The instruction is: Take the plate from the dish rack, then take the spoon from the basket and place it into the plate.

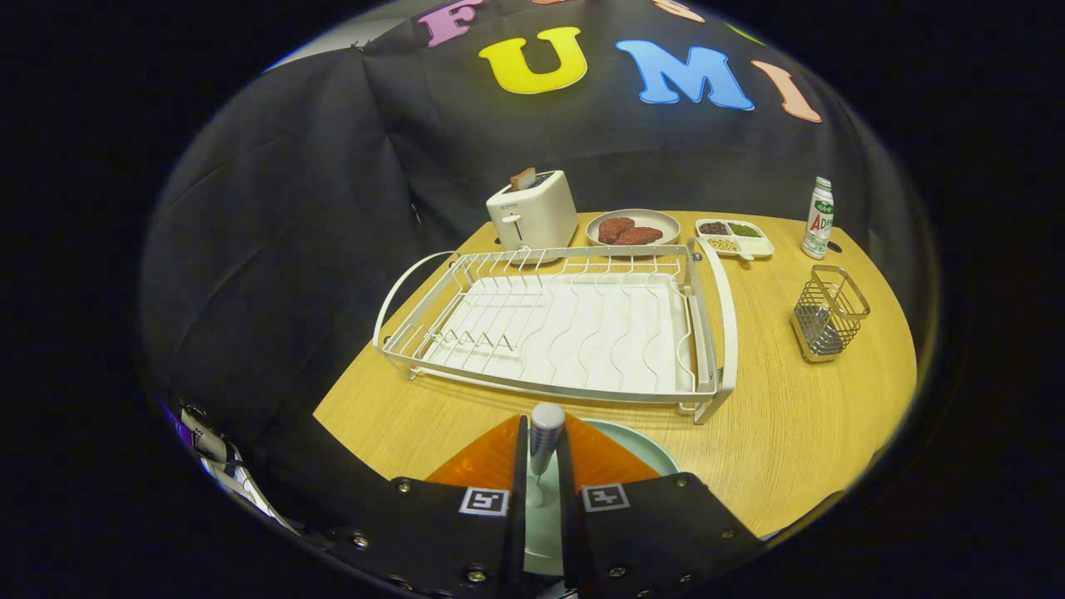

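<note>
Gripper view, tabletop inventory. Gripper (542, 453): fingers drawn close together and clamped on the handle of a spoon (546, 433), whose rounded metal handle end stands up between the fingertips; the thinner part of the spoon runs down between the fingers toward a pale green plate (645, 445); whether its bowl touches the plate cannot be told. Plate: lies flat on the near part of the wooden table (799, 433), directly under and just ahead of the fingers, its rim showing to the right of them. Dish rack (557, 324): white wire rack with a ribbed white drain tray, just beyond the plate, occupying the middle of the table; no dishes stand in its slots. Wire cutlery basket (826, 313): upright, to the right of the rack and apart from it; nothing visible standing in it. Toaster (532, 212): white, at the far left edge of the table behind the rack, a slice of toast (523, 178) sticking up from its slot. Grey plate (632, 227): behind the rack, right of the toaster, holding two reddish-brown pieces of food. Divided white tray (734, 237): right of the grey plate, its compartments holding dark, green and pale items. Small white bottle (819, 218): upright at the far right, beyond the basket.
</note>
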`<state>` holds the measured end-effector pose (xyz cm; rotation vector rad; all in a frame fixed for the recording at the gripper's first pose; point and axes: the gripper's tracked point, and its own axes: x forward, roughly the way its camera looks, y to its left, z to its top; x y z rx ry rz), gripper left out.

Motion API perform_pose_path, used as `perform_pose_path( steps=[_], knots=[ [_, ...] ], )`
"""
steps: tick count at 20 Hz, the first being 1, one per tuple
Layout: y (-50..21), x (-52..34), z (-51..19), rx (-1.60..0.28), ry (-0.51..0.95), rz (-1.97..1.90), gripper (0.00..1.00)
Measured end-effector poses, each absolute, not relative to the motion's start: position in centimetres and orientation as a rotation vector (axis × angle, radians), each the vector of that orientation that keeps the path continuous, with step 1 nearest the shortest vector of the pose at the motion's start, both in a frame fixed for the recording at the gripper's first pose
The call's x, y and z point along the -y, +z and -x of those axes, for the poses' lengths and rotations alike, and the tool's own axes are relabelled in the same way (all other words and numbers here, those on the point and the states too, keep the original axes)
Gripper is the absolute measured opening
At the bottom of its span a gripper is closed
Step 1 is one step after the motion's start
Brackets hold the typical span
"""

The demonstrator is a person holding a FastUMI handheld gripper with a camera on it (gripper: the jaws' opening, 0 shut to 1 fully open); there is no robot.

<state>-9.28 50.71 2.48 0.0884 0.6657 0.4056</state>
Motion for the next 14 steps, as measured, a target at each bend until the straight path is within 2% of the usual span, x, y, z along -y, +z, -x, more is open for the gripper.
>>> perform_pose_path(
  steps=[10, 11, 14],
  knots=[
    [5.3, -48.6, 9.2, -0.605, 0.369, -0.08, 0.18],
    [5.8, -48.3, 9.0, -0.589, 0.366, -0.071, 0.22],
    [7.3, -47.5, 8.4, -0.547, 0.374, -0.049, 0.22]
  ],
)
